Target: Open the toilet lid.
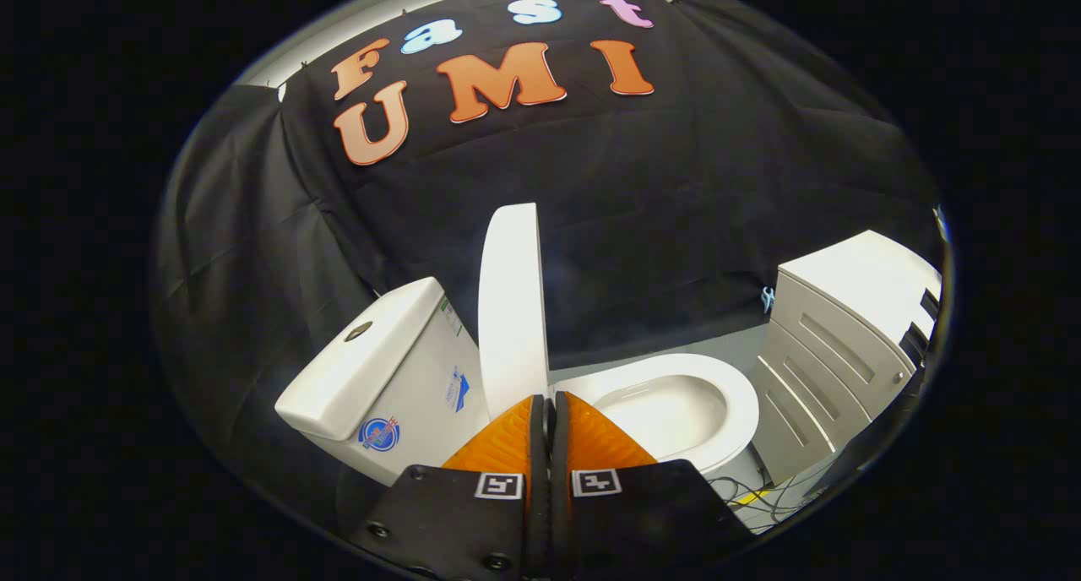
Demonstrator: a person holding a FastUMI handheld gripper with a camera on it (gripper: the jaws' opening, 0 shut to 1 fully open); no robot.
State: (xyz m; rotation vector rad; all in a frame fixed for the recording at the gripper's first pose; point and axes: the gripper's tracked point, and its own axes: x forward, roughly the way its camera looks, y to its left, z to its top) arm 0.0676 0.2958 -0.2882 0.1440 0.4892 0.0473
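A black cloth wall (642, 226) hangs across the far side of the booth, creased and folded, and wraps round on the left. Above its top edge runs a strip of pale wall (355, 19). A grey floor (676, 344) shows at the foot of the cloth. On the right stands a white cabinet (836, 344) with panelled drawer fronts. Near its base, cables (760, 492) lie tangled on the floor, one of them yellow.
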